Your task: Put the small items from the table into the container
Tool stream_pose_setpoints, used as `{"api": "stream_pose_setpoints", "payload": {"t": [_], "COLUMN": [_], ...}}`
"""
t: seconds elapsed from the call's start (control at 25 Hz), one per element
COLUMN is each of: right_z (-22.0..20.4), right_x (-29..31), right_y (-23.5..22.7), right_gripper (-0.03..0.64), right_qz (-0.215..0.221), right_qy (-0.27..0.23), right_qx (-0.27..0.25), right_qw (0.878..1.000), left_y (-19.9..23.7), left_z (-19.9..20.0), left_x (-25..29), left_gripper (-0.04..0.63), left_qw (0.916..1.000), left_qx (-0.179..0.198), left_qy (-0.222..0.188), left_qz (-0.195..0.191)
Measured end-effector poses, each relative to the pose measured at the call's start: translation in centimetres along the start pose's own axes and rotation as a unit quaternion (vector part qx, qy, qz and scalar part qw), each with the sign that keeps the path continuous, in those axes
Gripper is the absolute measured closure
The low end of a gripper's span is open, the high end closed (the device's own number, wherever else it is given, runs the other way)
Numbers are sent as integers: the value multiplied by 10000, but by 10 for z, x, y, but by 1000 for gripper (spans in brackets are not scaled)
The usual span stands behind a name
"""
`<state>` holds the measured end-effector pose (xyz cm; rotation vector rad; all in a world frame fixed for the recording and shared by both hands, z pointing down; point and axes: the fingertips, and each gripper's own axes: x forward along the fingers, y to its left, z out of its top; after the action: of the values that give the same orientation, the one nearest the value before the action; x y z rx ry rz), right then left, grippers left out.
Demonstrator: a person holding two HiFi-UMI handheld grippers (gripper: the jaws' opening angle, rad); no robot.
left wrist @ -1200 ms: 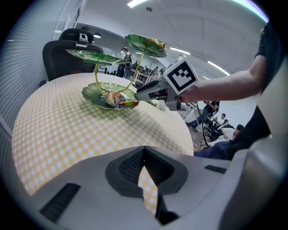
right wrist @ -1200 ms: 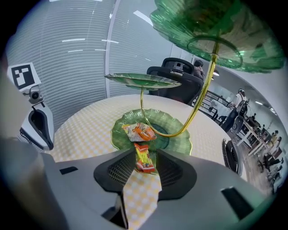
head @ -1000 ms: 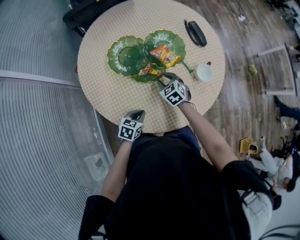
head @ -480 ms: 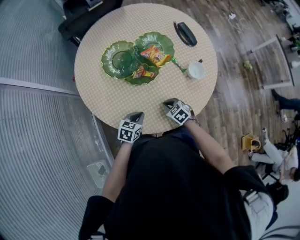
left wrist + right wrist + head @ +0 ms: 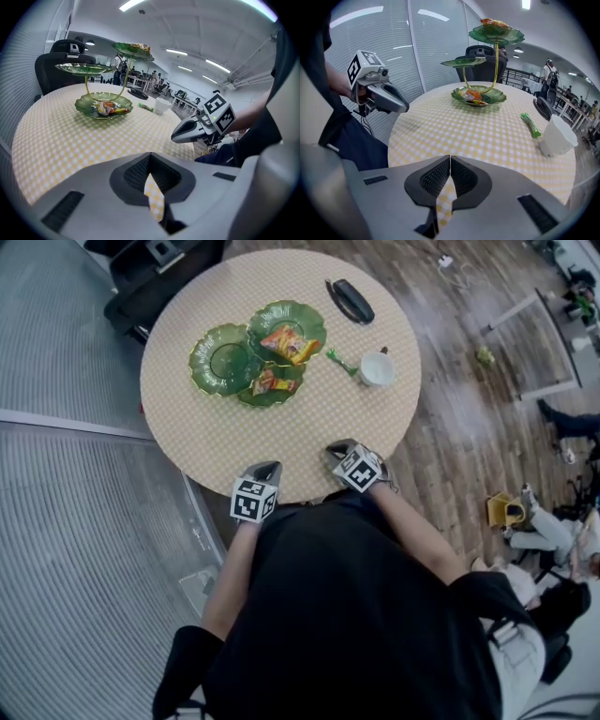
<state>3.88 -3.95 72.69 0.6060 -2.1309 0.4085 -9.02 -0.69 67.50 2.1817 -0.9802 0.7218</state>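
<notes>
**Both claws shut and empty at the tabletop's edge**

Head view: my left claw [image 5: 266,469] and right claw [image 5: 338,448] sit at 6 o'clock on the tabletop [image 5: 309,427]. Green tiered dish [image 5: 230,357] at 10, green packet [image 5: 339,362] at 3.
Left gripper view: jaws together, nothing between.
Right gripper view: likewise.

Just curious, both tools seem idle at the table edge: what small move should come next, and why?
Probably open the right tool and reach toward the green packet by the cup: it lies on the table, outside the tray, and that tool is shut, empty and nearer.
</notes>
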Motion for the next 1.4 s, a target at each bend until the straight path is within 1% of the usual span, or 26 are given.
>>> {"api": "stream_pose_setpoints", "payload": {"t": [0.16,0.48,0.72,0.88,1.0,1.12,1.24,1.32,1.4], "right_z": [2,-8,-13,-12,-13,-12,-2,17,36], "right_x": [0,-6,-7,-8,-10,-17,-27,-38,-48], "right_y": [4,1,-1,-10,-15,-28,-53,-76,-106], "right_gripper": [588,588,588,588,588,588,586,586,584], "right_qz": [-33,-100,-102,-142,-163,-164,-65,-88,-171], "right_qy": [-58,17,92,119,173,314,536,586,720], "right_qx": [6,42,58,5,-44,0,78,-151,-550], "right_qw": [10000,9999,9999,9998,9997,9994,9985,9981,9957], "left_y": [4,3,2,1,-1,-4,-4,-2,-1], "left_z": [1,-4,-5,-2,-3,-3,-3,-4,-5], "left_x": [-4,-6,-4,-1,-1,-1,-1,-3,-6], "left_gripper": [592,592,592,592,592,592,592,592,592], "left_qw": [9999,9999,9999,9999,9997,9996,9996,9992,9989], "left_qx": [92,127,-45,-57,-179,-249,-267,-366,-430], "left_qy": [-15,44,-17,-41,-90,-75,-84,-92,-98], "left_qz": [43,106,98,86,99,78,70,104,146]}}
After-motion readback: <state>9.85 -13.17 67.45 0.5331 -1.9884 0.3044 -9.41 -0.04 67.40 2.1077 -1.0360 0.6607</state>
